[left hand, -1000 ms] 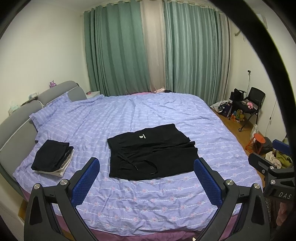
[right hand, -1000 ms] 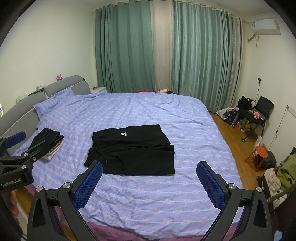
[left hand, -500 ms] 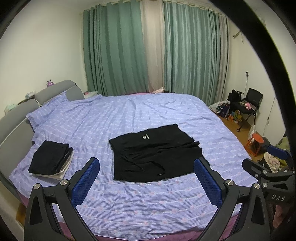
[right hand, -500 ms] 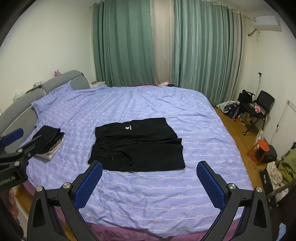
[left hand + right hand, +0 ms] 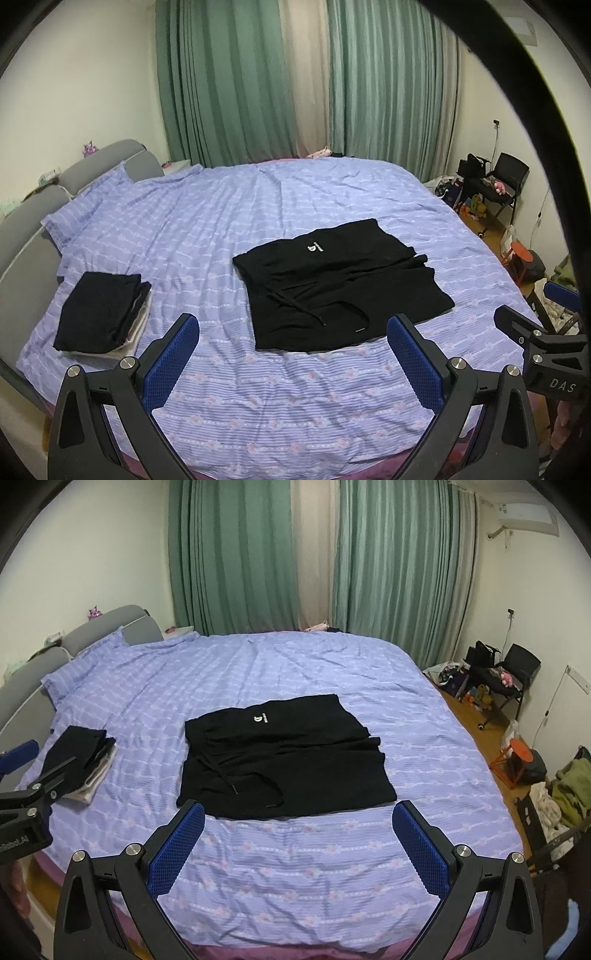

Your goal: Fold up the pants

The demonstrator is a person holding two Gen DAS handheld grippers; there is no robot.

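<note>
Change since a second ago: both views sit closer to the bed; the black pants fill more of each view, and their shape on the sheet is unchanged.
Left tool: wide open, blue pads spread far apart, nothing between them, held above the near part of the bed.
Right tool: likewise wide open and empty, above the near part of the bed.
Pants versus left tool: ahead of it and slightly right of centre, flat on the striped lilac sheet; their near hem lies just beyond the fingertips, not touching them.
Pants versus right tool: straight ahead, between the lines of the two fingers, just beyond the tips.
Pants detail: waistband end towards the left, drawstring trailing loose across the front, legs folded over towards the right.
Writing on pants: a small white logo on the far part; its lettering is too small to read.
Writing on tools: "DAS" on the right tool's body as seen from the left wrist; a partly cut label ending "Robot.AI" on the left tool's body as seen from the right wrist.
Stack of folded clothes: ahead and left of the left tool, well apart from the pants.
</note>
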